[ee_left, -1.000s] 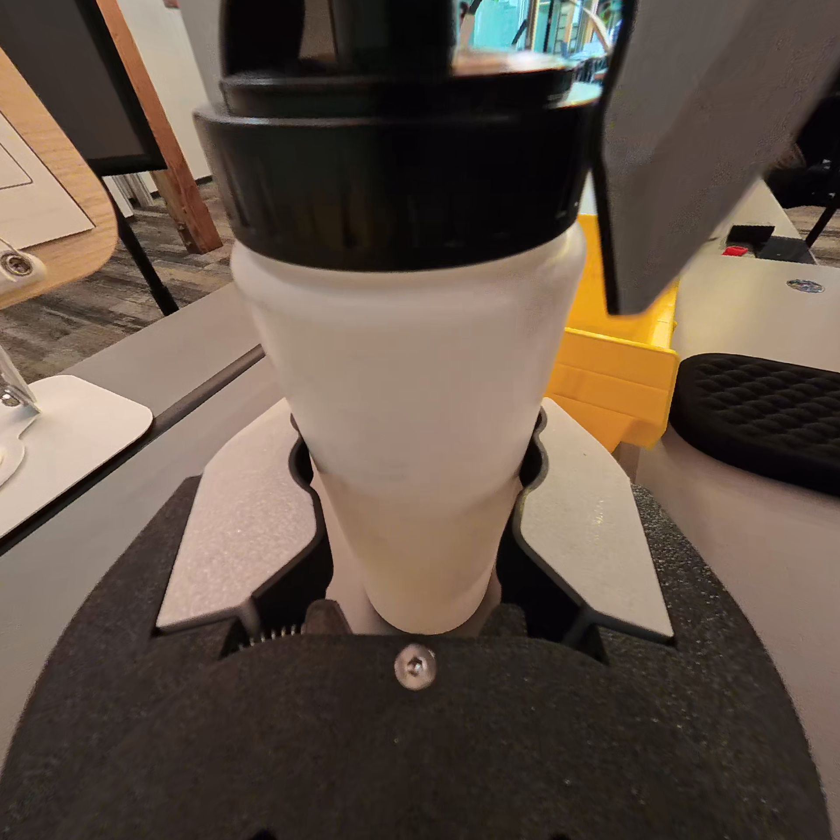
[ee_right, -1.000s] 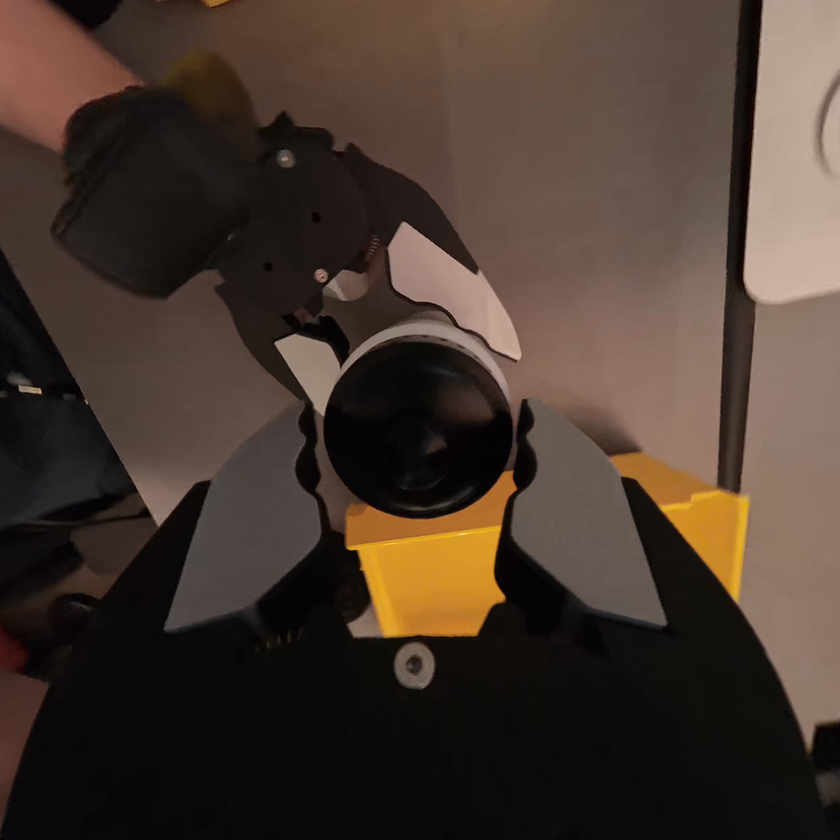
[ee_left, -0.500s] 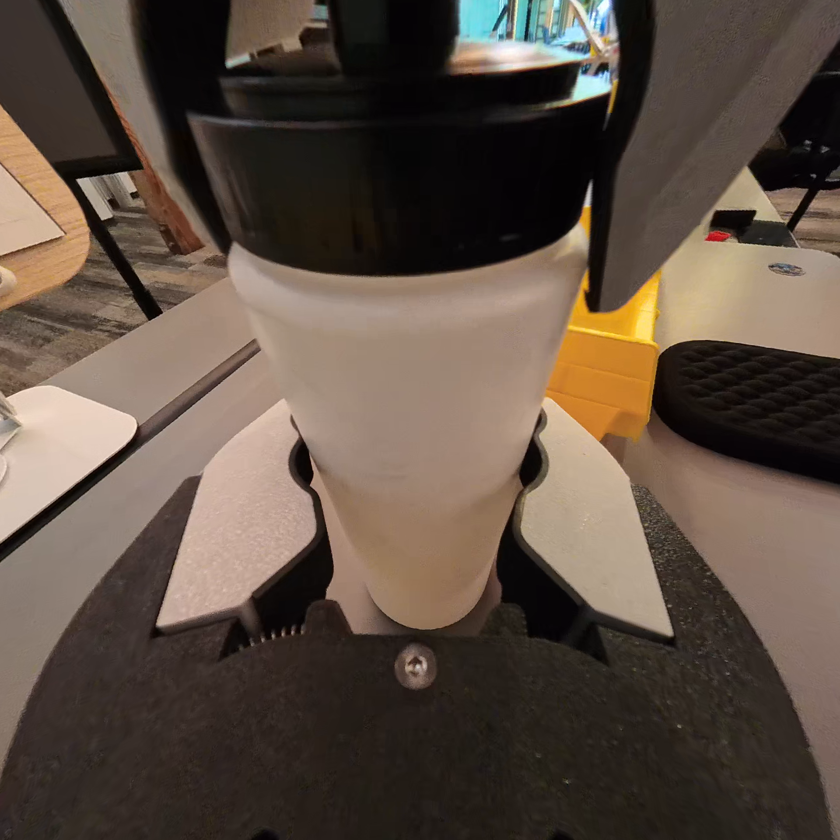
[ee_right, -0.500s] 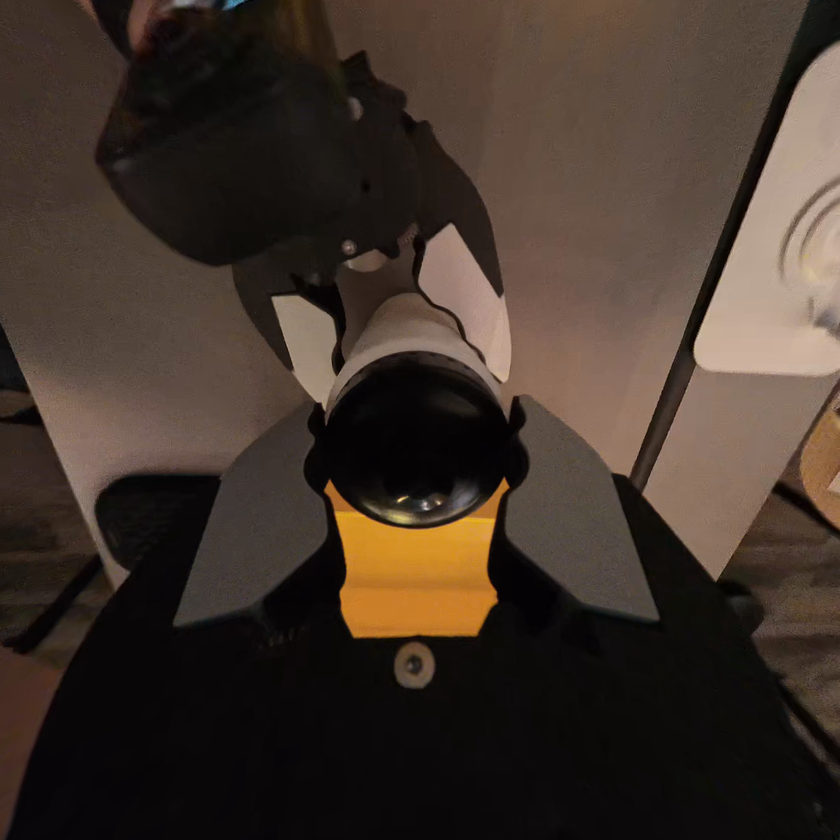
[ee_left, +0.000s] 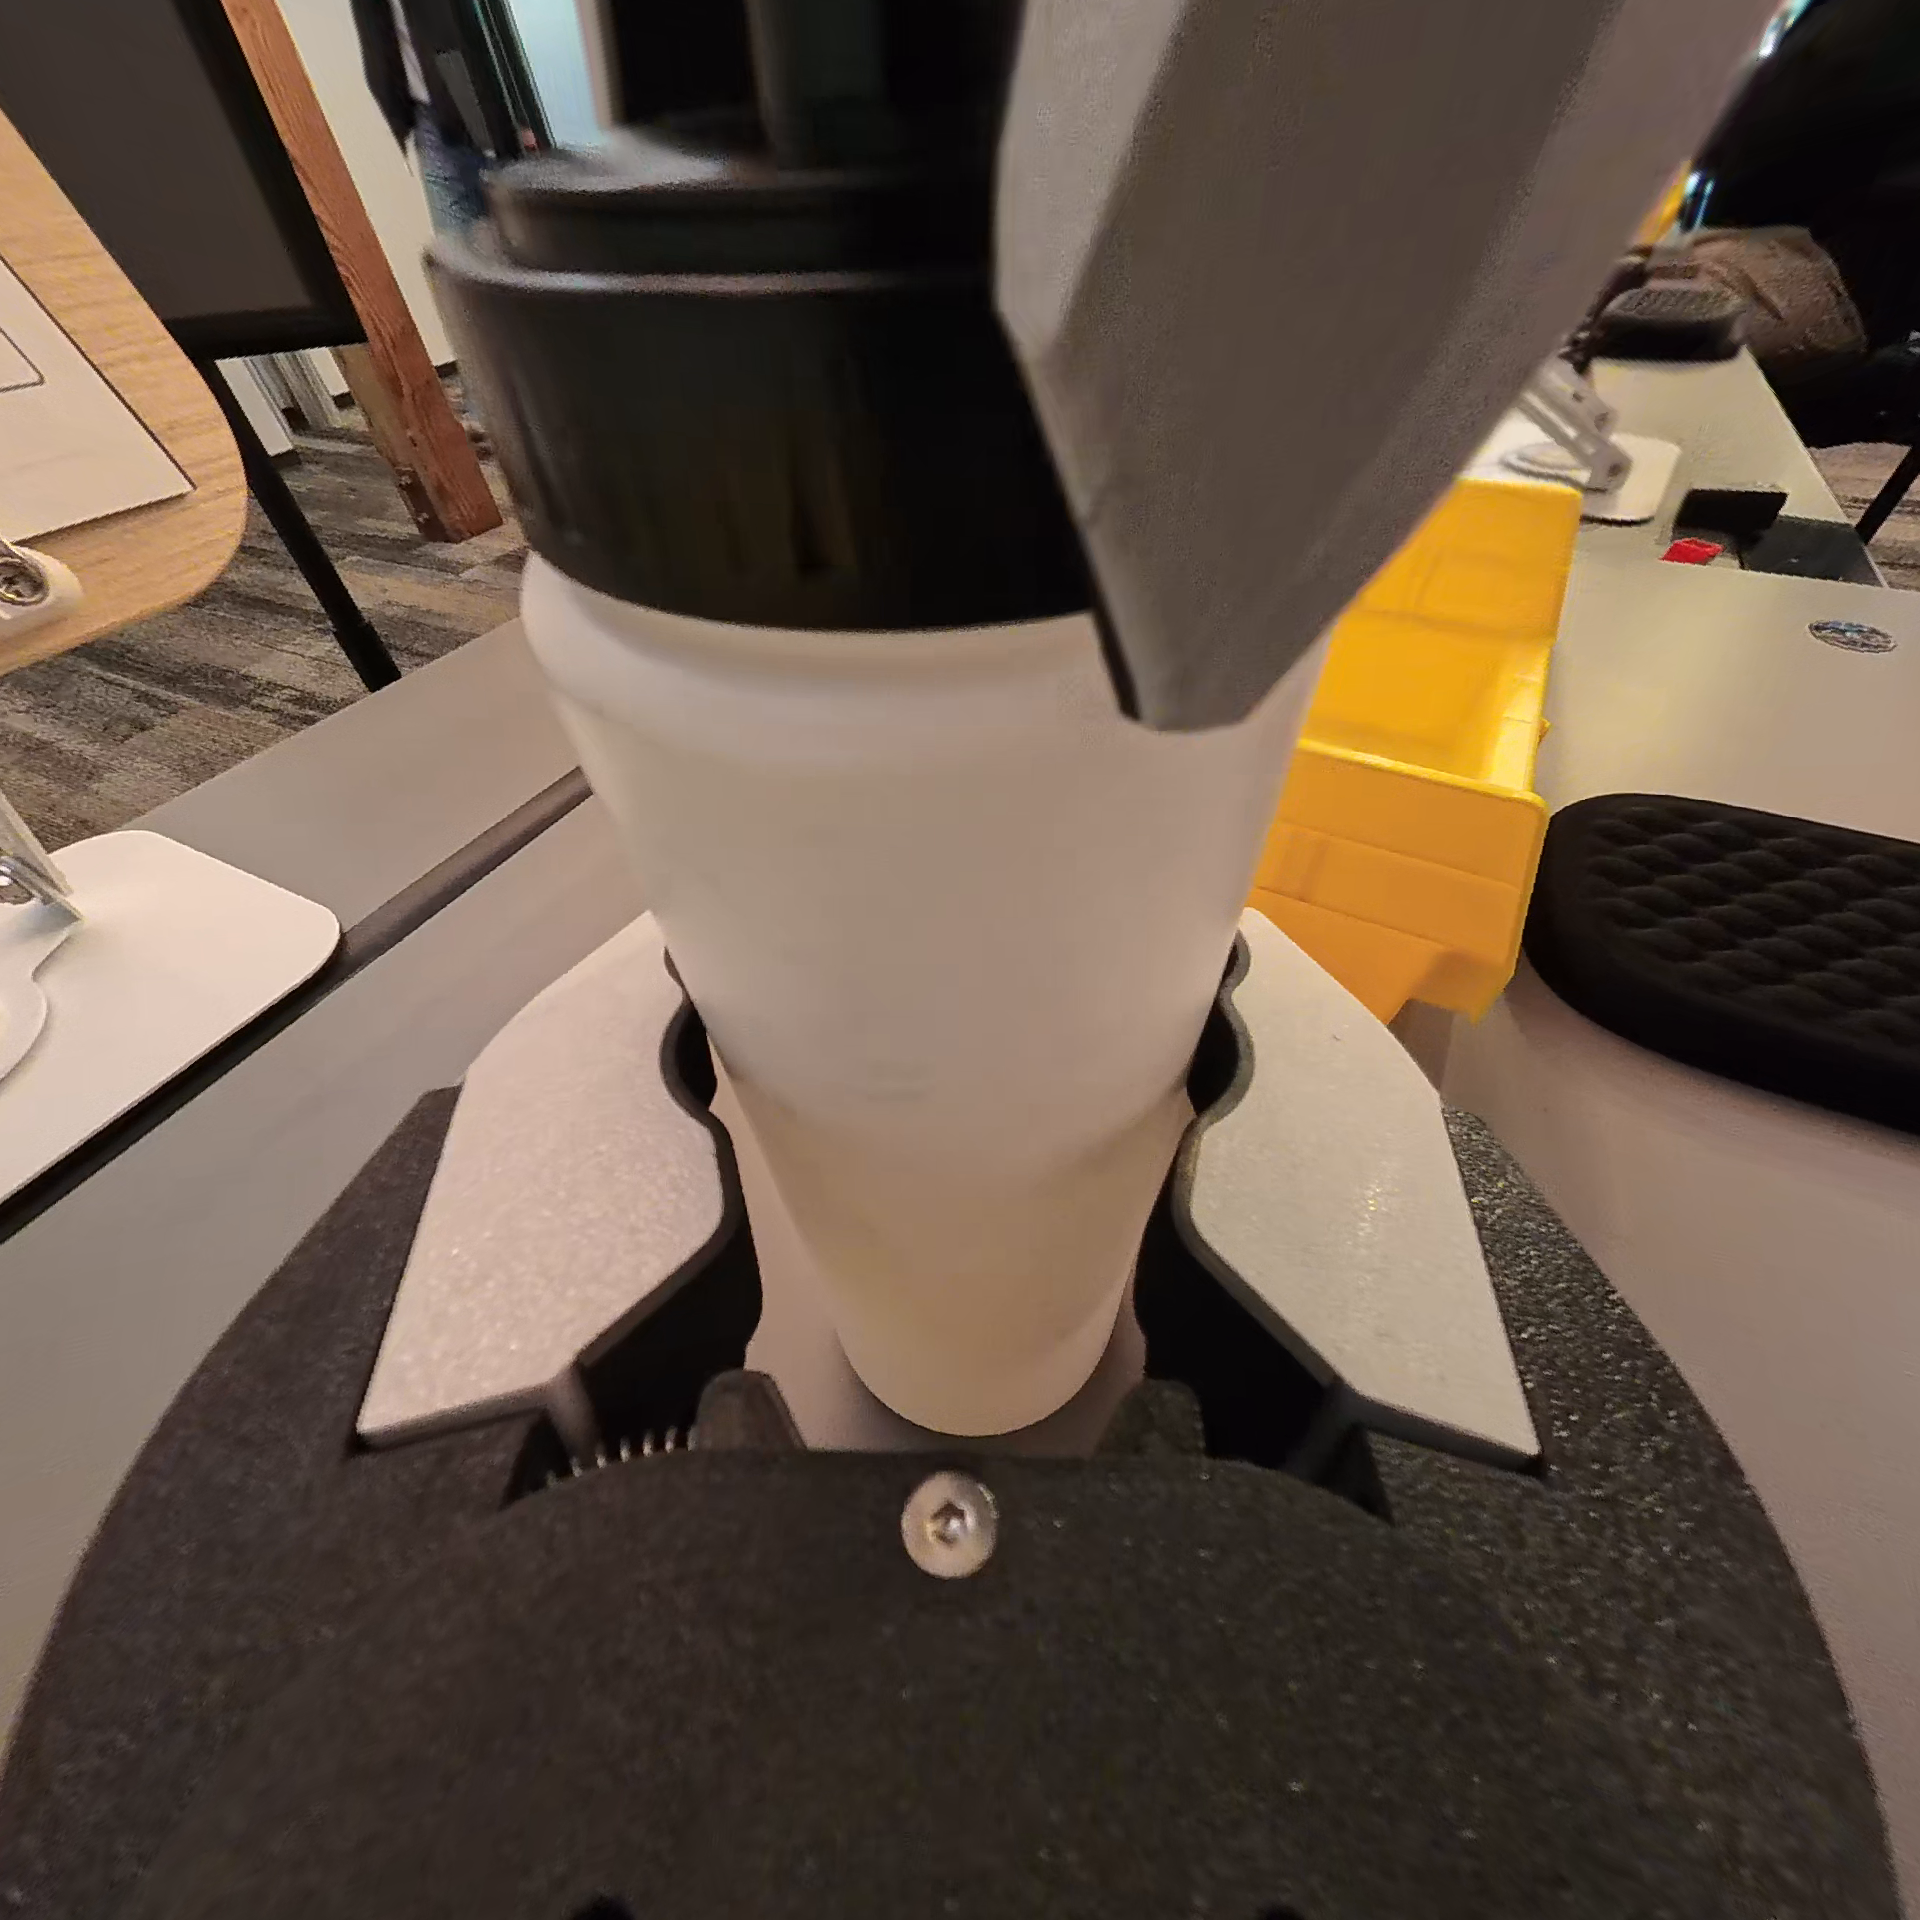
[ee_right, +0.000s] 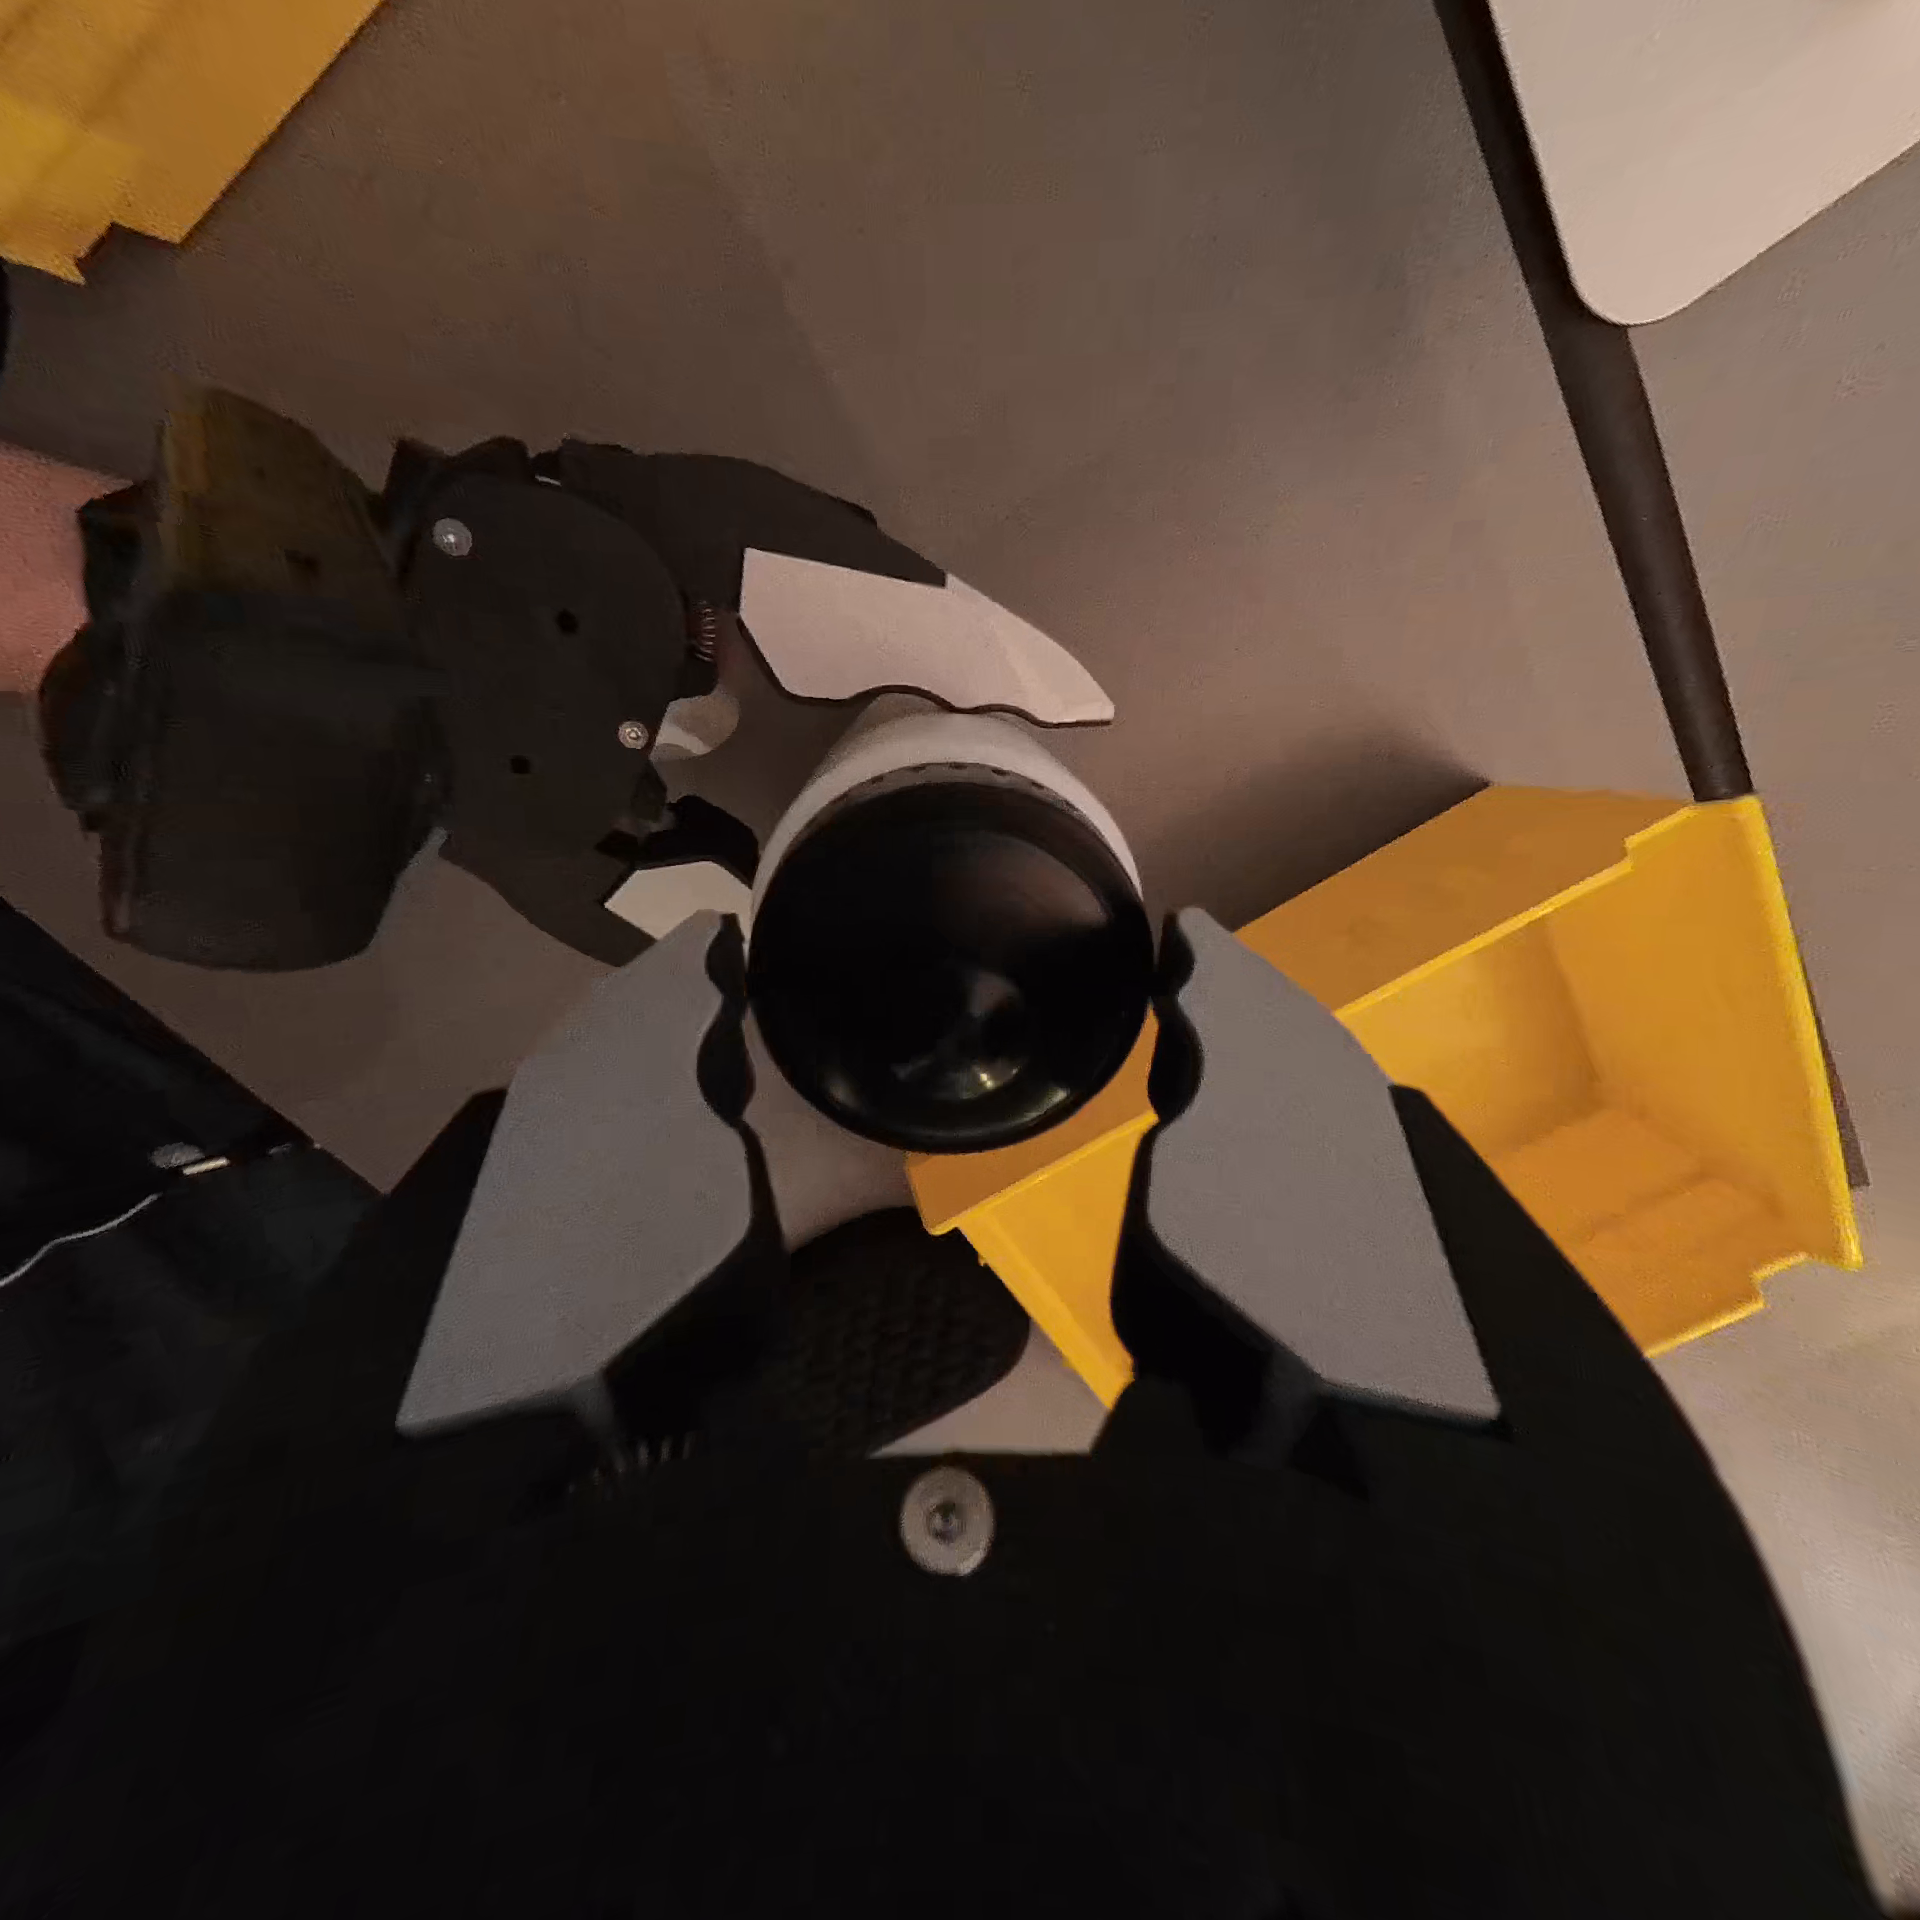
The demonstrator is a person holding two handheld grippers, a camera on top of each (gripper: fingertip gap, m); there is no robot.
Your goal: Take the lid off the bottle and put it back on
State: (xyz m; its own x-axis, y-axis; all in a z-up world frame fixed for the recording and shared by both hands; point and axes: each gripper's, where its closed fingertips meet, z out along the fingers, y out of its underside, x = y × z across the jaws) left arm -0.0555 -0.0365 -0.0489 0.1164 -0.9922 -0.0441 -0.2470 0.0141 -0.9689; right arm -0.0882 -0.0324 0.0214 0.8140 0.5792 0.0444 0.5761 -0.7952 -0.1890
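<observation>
A: Where is the white bottle (ee_left: 935,883) kept?

B: It is held upright over the grey table (ee_right: 1039,312), beside the yellow bin (ee_right: 1558,1039). Its lower part is squeezed by the left gripper (ee_left: 951,1122), closed snug round it.

A: And the black lid (ee_right: 948,987)?

B: It is pinched at its sides by the right gripper (ee_right: 948,997). The bottle looks stiff and smooth, likely slippery. The ridged lid edge is judged the best place to grip.
</observation>
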